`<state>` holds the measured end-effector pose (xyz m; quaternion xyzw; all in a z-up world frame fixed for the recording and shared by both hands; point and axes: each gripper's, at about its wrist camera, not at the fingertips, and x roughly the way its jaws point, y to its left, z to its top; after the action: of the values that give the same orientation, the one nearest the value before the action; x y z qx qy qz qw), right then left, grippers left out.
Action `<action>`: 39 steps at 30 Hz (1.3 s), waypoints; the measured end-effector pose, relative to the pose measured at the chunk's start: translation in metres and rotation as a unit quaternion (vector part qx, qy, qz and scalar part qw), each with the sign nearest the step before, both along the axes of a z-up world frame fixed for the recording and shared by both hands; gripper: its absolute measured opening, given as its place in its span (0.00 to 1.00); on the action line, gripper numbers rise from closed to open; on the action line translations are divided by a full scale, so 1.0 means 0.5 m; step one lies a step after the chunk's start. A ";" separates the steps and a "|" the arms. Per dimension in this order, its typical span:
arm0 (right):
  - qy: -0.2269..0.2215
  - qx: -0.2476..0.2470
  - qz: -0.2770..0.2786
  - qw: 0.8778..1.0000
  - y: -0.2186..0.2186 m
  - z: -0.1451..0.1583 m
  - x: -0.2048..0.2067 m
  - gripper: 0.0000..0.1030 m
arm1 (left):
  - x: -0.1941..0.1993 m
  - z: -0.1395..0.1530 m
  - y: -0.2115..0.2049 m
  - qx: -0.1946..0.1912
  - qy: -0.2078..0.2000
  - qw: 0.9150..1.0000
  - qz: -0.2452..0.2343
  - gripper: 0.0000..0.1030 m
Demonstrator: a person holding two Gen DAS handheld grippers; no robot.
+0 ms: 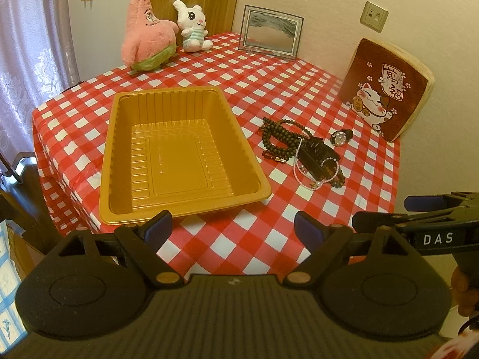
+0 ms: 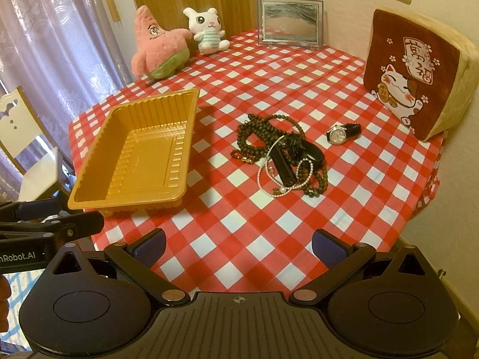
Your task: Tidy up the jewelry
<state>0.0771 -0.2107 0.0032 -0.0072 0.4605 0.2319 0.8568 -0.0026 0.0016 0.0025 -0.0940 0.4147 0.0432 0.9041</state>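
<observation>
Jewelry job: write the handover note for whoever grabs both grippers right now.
Left gripper: open, holding nothing, hovering at the near table edge in front of the gold tray.
Right gripper: open, holding nothing, hovering at the near edge facing the jewelry pile.
Tray: nothing in it yet.
On the checkered cloth, right of the tray: dark bead strands, a pearl necklace and a black clip-like piece, all tangled in one heap. The wristwatch lies apart, nearer the cat cushion.
Done: nothing moved yet.
Left: move every piece into the tray; the watch looks easiest to take first.
</observation>
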 end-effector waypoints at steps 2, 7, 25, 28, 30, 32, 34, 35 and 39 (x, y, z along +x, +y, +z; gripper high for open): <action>0.000 0.000 0.000 1.000 0.000 0.000 0.000 1.00 | 0.000 0.000 0.000 0.000 0.000 1.000 0.000 0.85; 0.000 0.000 0.000 1.000 0.001 0.000 0.001 1.00 | 0.000 0.002 0.000 0.000 0.000 1.000 0.000 0.84; 0.007 0.000 0.001 1.000 0.004 -0.013 0.014 1.00 | 0.026 -0.001 0.017 -0.016 0.013 1.000 0.017 0.85; 0.007 -0.003 -0.002 1.000 0.001 -0.030 0.028 1.00 | 0.027 -0.019 0.035 -0.022 0.016 0.999 0.035 0.85; 0.005 -0.002 -0.005 1.000 -0.010 -0.040 0.031 1.00 | 0.023 -0.038 0.048 -0.024 0.012 0.998 0.052 0.85; 0.009 0.001 -0.012 1.000 -0.015 -0.049 0.040 1.00 | 0.018 -0.056 0.063 -0.027 0.006 0.997 0.072 0.85; 0.016 0.008 -0.016 1.000 -0.022 -0.059 0.051 1.00 | 0.010 -0.076 0.082 -0.030 -0.001 0.995 0.099 0.85; 0.018 0.011 -0.020 1.000 -0.025 -0.063 0.057 1.00 | 0.003 -0.085 0.092 -0.031 -0.006 0.993 0.114 0.85; 0.024 0.009 -0.026 0.999 -0.035 -0.079 0.077 1.00 | -0.023 -0.113 0.130 -0.039 -0.055 0.983 0.171 0.81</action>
<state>0.1155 -0.2281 -0.0365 0.0176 0.4788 0.2137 0.8513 -0.0142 0.0667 -0.0542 -0.2016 0.3437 0.1760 0.9002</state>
